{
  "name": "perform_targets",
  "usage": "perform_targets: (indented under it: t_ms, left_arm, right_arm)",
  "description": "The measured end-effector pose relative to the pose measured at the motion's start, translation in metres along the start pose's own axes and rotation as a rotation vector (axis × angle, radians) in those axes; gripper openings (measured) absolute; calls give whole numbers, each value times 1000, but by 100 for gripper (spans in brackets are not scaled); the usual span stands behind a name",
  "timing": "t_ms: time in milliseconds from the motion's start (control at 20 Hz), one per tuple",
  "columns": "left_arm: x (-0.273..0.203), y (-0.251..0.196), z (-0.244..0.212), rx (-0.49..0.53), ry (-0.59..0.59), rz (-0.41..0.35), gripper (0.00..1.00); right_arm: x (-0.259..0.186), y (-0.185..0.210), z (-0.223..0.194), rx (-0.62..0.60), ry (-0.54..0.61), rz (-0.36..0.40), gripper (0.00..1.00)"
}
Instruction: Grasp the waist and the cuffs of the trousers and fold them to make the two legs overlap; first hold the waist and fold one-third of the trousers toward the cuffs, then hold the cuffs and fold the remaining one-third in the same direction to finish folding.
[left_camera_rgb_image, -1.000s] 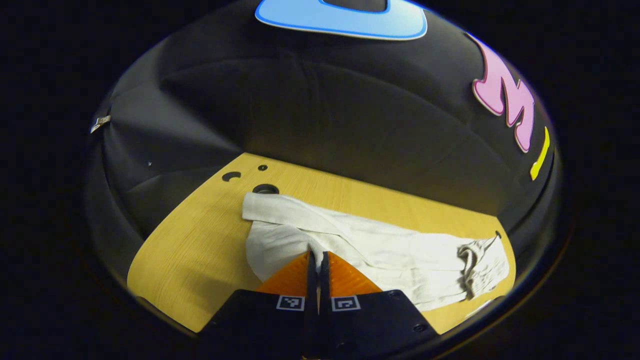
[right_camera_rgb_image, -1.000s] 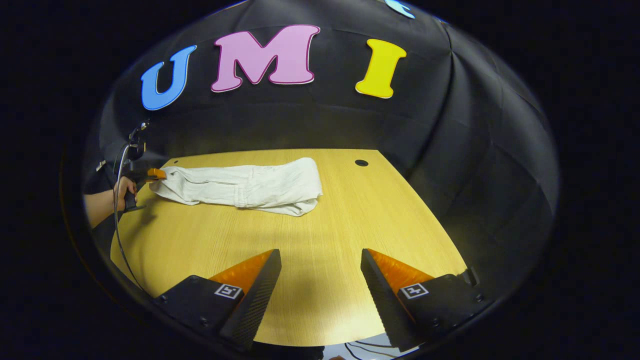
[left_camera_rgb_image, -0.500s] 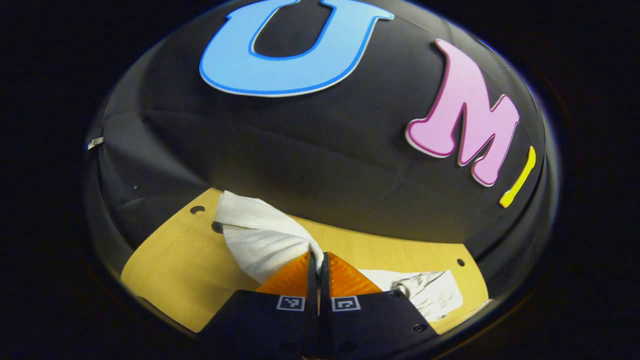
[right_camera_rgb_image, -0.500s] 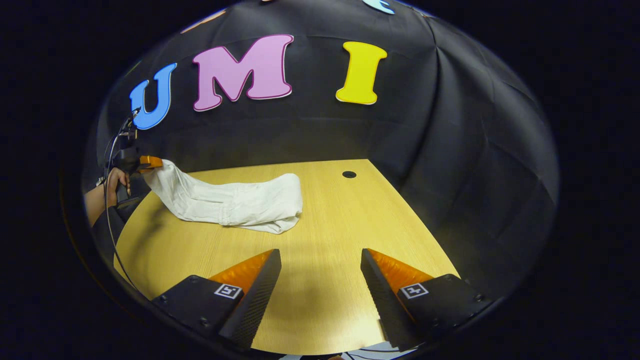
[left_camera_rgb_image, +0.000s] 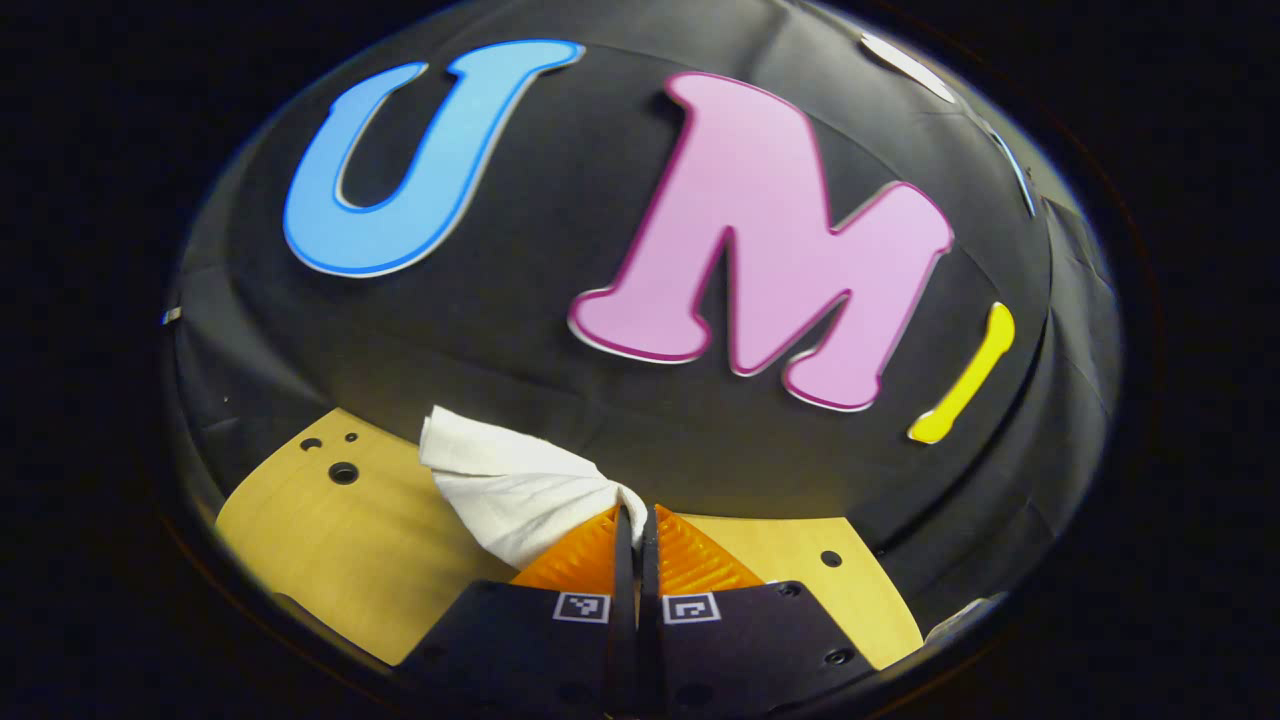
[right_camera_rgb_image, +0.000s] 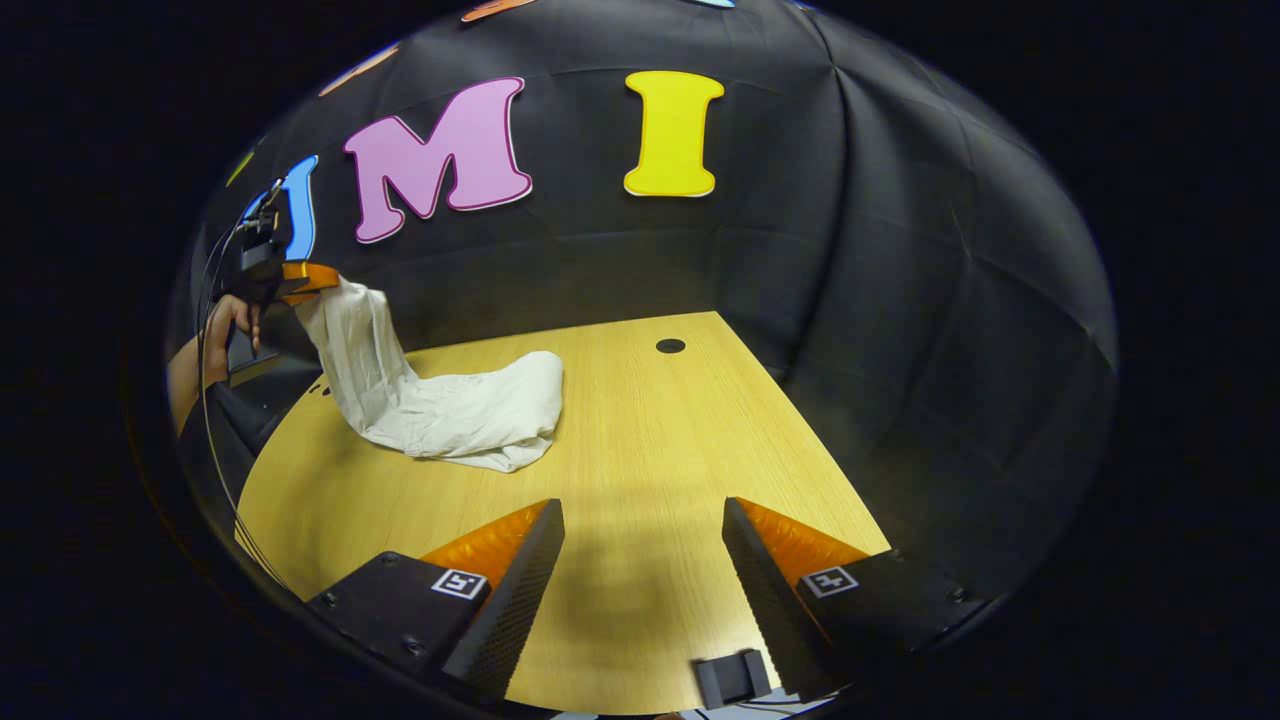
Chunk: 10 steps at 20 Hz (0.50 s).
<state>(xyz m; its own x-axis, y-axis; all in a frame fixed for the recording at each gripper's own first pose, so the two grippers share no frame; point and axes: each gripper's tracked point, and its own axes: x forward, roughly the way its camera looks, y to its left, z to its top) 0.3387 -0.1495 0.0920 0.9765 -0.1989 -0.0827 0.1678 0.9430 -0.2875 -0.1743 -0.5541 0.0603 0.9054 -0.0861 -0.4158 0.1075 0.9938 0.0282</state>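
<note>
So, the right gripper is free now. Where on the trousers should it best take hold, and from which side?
Probably the free corner of the lifted end of the trousers, beside the left gripper, coming from the table's near side. That end hangs from one pinch and sags, so a second hold would spread its edge. The right gripper is open over bare table.

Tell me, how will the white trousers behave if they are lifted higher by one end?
Probably floppy: the trousers hang limp from the left hand-held gripper, the far end resting on the table. Likely light, since a small pinch holds them. They may sag and bunch.
</note>
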Motion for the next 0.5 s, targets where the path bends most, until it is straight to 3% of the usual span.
perform_targets:
  t_ms: [250,350,500]
  left_arm:
    - [13,-94,-40,58,49,-70,5]
    - [17,-120,-58,88,67,-85,2]
    - [22,-149,-92,128,107,-90,5]
  right_arm:
    - [7,-28,4,13,-7,51,99]
    - [10,-40,5,3,-7,62,99]
    - [13,-52,6,5,-3,80,99]
